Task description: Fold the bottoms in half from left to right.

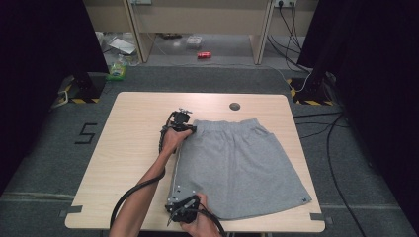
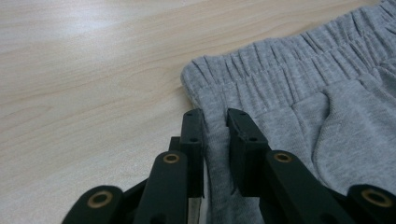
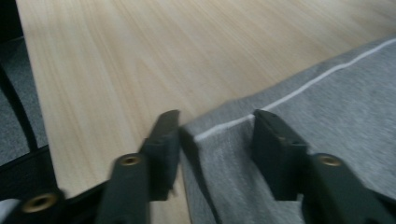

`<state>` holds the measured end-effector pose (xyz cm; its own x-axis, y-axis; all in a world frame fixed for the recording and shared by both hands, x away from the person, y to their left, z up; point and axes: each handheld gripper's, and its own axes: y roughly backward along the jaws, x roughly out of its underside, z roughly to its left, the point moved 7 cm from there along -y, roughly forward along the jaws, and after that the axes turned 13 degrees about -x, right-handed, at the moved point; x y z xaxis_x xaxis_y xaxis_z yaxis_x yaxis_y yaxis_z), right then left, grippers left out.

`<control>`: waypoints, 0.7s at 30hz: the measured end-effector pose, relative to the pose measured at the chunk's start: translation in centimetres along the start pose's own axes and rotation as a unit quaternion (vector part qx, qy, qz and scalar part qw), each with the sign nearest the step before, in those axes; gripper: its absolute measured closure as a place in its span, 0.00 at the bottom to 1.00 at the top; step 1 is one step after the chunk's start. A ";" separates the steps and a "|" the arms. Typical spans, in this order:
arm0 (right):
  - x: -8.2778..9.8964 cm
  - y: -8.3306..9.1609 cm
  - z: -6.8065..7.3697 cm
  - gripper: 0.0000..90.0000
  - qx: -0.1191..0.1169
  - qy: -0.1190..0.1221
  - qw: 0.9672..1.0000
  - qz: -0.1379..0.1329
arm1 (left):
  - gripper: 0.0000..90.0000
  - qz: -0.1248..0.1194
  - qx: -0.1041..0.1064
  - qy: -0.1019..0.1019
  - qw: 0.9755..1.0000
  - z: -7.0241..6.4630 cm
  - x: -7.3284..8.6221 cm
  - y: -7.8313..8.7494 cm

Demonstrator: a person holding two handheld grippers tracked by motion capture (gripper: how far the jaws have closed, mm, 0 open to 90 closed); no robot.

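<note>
Grey shorts [image 1: 237,163] lie flat on the wooden table [image 1: 133,148], waistband toward the far side. My left gripper [image 1: 190,129] is at the waistband's left corner. In the left gripper view its jaws [image 2: 215,114] are shut on the side edge of the shorts [image 2: 289,79], just below the gathered waistband. My right gripper [image 1: 179,197] is at the near left hem corner. In the right gripper view its jaws [image 3: 217,121] stand apart on either side of that corner of the shorts [image 3: 327,107], and a white stitched line runs away from them.
A dark round grommet [image 1: 235,106] sits in the table near the far edge. Bare wood [image 2: 93,70] lies left of the shorts. The table's near edge is close behind my right hand. Cables [image 1: 336,148] run over the floor at the right.
</note>
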<state>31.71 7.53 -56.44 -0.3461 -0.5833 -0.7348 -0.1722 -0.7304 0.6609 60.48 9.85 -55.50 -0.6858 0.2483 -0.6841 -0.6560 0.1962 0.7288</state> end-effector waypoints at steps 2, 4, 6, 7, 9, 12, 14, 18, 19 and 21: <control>0.0 0.0 0.0 0.71 -0.002 0.003 1.000 0.000 | 0.85 0.000 -0.001 0.000 1.000 0.0 0.0 0.0; 0.0 0.1 0.1 0.80 -0.005 0.004 1.000 0.001 | 0.85 0.001 -0.001 -0.001 1.000 0.0 0.0 0.0; 0.1 0.2 0.0 0.86 -0.009 0.005 1.000 0.001 | 0.85 0.001 -0.001 0.000 1.000 0.0 0.0 0.0; 0.1 0.2 -0.1 0.89 -0.009 0.005 1.000 0.000 | 0.85 0.000 -0.001 -0.001 1.000 0.0 0.0 0.0; 0.1 0.4 -0.2 0.91 -0.021 -0.015 1.000 -0.006 | 0.85 0.000 0.000 -0.002 1.000 0.0 0.0 0.0; -0.1 0.6 -0.3 0.92 -0.027 -0.013 1.000 -0.009 | 0.85 0.004 0.008 0.009 1.000 0.1 0.0 0.0; -0.2 0.9 -0.2 0.92 -0.029 -0.010 0.999 -0.012 | 0.86 0.005 0.012 0.013 1.000 0.1 -0.1 0.0; -0.8 2.3 -0.4 0.92 -0.036 -0.010 0.999 -0.031 | 0.87 0.001 0.018 0.021 1.000 0.3 -0.8 0.6; -0.8 2.3 -0.4 0.92 -0.036 -0.010 0.999 -0.031 | 0.87 -0.003 0.020 0.023 1.000 0.3 -1.1 0.9; -1.1 3.5 -0.5 0.92 -0.040 -0.017 0.998 -0.044 | 0.87 -0.011 0.021 0.020 1.000 0.2 -2.2 2.0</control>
<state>31.96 5.44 -53.43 -0.3641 -0.5043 -0.7830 -0.1296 -0.8051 0.5788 60.73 9.89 -52.48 -0.6839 0.2055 -0.7000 -0.6581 0.2403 0.7135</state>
